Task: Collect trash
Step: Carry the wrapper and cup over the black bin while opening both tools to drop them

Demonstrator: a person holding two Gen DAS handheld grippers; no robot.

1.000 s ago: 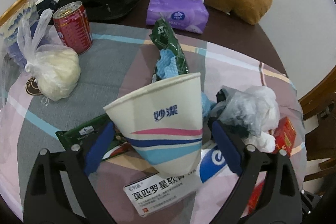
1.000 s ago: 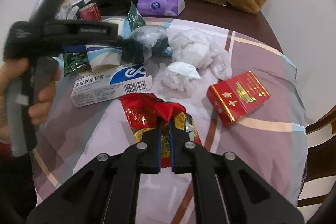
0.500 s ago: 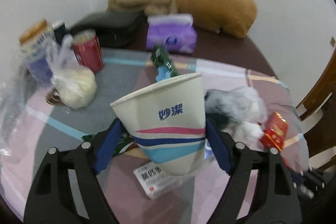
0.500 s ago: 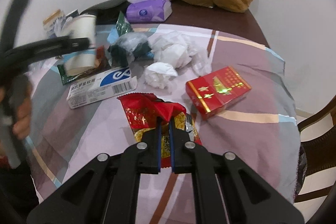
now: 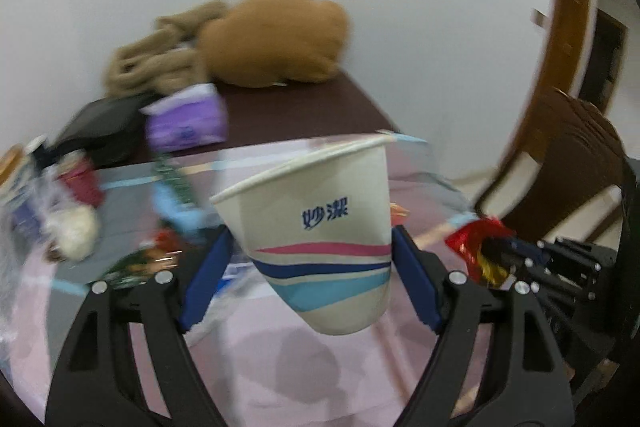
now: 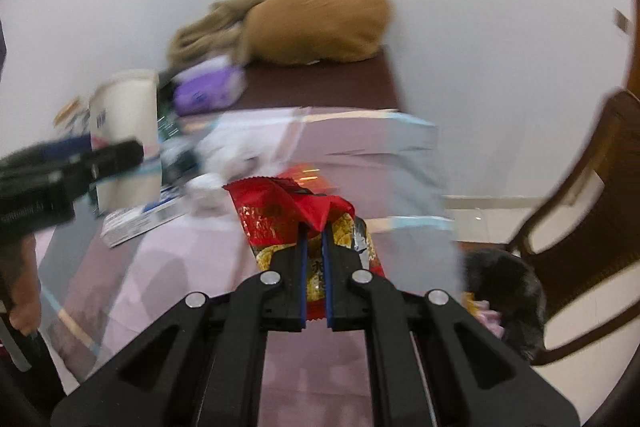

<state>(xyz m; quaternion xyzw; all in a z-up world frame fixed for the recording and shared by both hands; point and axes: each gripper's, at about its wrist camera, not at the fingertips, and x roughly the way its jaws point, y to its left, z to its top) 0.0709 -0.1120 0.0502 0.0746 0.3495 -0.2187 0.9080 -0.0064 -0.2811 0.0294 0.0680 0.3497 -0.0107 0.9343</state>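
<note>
— What's in the paper cup point(image 5: 320, 239)?
— Can't tell; its mouth tilts away, mid-frame. The left gripper point(image 5: 310, 279) has just squeezed its blue pads against the cup's sides.
— And the right gripper point(image 6: 314, 259)?
— Clenched on a red snack wrapper point(image 6: 288, 211), centre frame, above the tablecloth point(image 6: 192, 267).

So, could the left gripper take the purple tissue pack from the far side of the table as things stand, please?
Probably not: the left gripper is shut on the paper cup, so its jaws are full. The purple tissue pack lies well beyond, with blurred litter between.
</note>
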